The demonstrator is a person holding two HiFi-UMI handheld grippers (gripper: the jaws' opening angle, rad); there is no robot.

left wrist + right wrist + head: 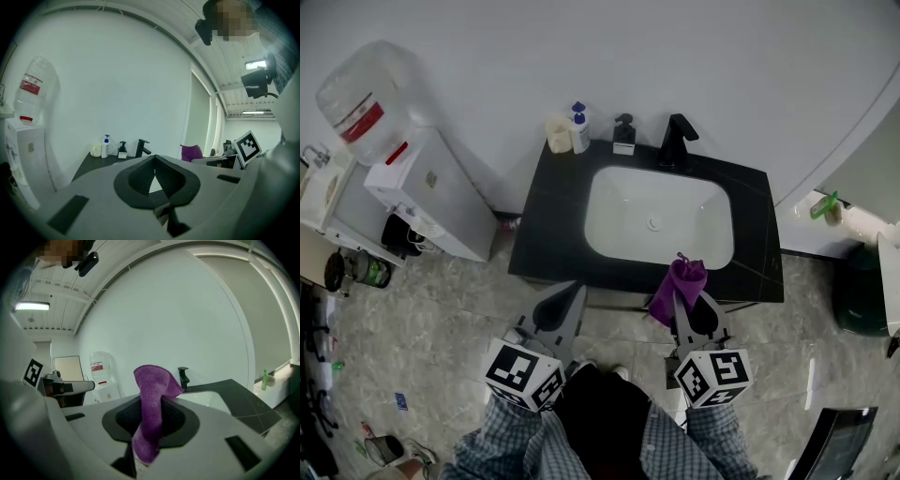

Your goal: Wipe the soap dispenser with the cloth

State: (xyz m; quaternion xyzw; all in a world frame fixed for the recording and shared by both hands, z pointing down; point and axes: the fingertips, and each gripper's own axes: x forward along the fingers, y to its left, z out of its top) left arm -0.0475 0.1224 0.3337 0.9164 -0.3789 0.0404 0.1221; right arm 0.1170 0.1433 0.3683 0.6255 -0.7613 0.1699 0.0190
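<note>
A small black-pump soap dispenser point(624, 134) stands at the back of the black counter point(549, 234), left of the black faucet point(677, 141); the left gripper view shows this dispenser point(122, 150) far off. My right gripper point(686, 302) hovers over the counter's front edge, shut on a purple cloth point(679, 287) that sticks up between its jaws. In the right gripper view the cloth point(152, 385) fills the right gripper point(152, 401). My left gripper point(567, 298) is at the front left of the counter, jaws together and holding nothing; its own view shows the left gripper point(154, 160) the same way.
A white bottle with a blue pump point(579, 127) and a cream cup point(558, 134) stand left of the dispenser. The white basin point(658, 217) fills the counter's middle. A water cooler point(427, 192) with a bottle point(361, 103) stands to the left. A green bottle point(825, 205) sits on the right ledge.
</note>
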